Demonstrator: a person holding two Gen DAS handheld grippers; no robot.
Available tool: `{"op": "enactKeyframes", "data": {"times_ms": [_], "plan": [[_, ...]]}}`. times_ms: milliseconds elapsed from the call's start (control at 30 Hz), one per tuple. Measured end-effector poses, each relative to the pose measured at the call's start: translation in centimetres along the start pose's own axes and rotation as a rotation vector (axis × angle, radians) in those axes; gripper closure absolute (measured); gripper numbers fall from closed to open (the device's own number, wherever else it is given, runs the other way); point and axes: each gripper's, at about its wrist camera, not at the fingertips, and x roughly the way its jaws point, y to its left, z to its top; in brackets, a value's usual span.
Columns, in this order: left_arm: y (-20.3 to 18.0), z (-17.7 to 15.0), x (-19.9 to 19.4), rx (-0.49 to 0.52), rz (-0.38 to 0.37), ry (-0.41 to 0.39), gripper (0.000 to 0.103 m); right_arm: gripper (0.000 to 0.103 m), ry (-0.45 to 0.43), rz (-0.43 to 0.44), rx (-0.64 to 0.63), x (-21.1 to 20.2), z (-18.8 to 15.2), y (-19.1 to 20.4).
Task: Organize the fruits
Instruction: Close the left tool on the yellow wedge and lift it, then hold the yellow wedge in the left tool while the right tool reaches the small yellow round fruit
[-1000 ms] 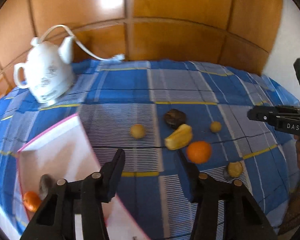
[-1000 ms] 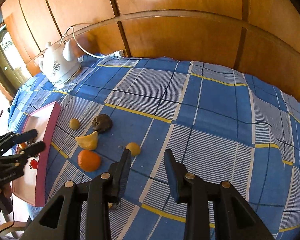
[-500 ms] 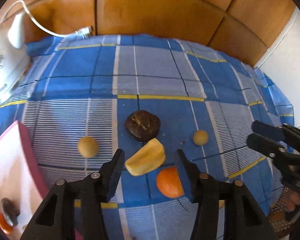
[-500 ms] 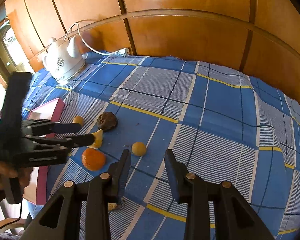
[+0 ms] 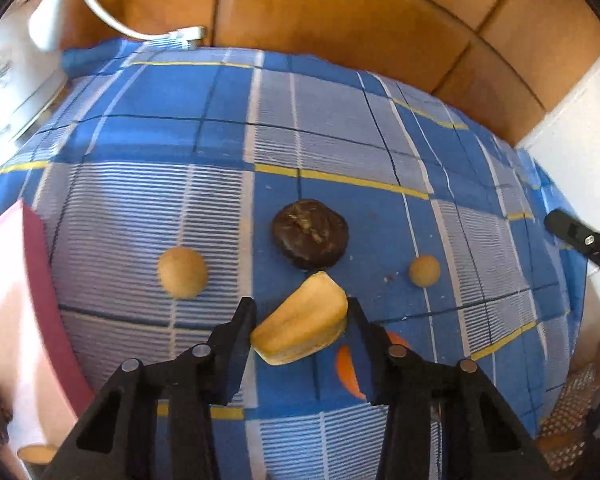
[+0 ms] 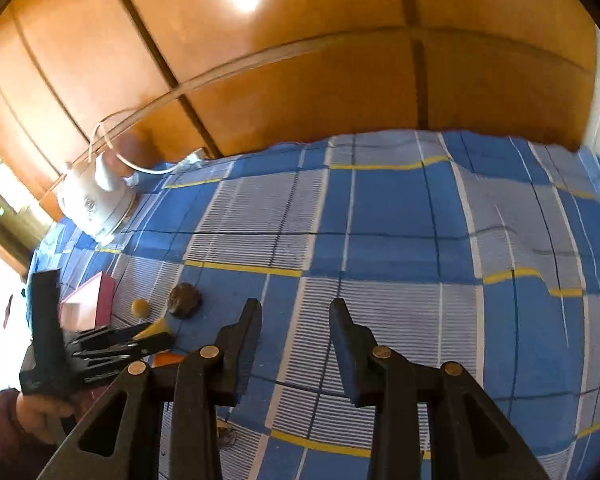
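My left gripper is open with a yellow fruit wedge lying between its fingers on the blue checked cloth. Its fingers stand at the wedge's two ends; I cannot tell if they touch it. A dark brown round fruit lies just beyond, a tan round fruit to the left, a smaller tan one to the right. An orange sits partly hidden behind the right finger. My right gripper is open and empty above the cloth; the left gripper and wedge show at its lower left.
A pink-rimmed white tray lies at the left with a few small fruits in its near corner. A white kettle with its cord stands at the back left against the wooden wall. A small brown bit lies under the right gripper.
My left gripper has moved forward and down from beside the tray, so the yellow wedge now lies between its fingers. The right gripper has swung to the right, away from the fruits.
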Motion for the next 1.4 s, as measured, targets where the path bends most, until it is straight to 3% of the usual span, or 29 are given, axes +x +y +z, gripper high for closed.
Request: {"op": "enactKeyframes", "data": {"times_ms": [367,600,767,1000,1167,1400], "plan": [[0.0,-4.4,-5.8,0.014,0.024,-0.120,0.058,0.068,0.160,0.007,-0.114,3.8,-2.1,2.3],[-2.3,-9.3,-7.6,0.112,0.041,-0.140,0.058,0.068,0.199,-0.021,-0.144,4.9,-3.1,2.8],[-4.7,-12.4,-7.3,0.206,0.037,-0.146,0.058,0.069,0.206,-0.028,-0.142,5.1,-3.4,3.0],[-5.8,-14.9,-4.9,0.252,0.071,-0.115,0.058,0.070,0.225,-0.049,-0.167,5.6,-3.9,3.5],[-5.6,-15.2,-4.8,0.254,0.077,-0.145,0.057,0.071,0.248,-0.058,-0.186,6.1,-4.3,3.5],[-6.2,-15.6,-4.3,0.289,0.149,-0.149,0.058,0.072,0.309,-0.106,-0.221,7.5,-5.1,3.3]]}}
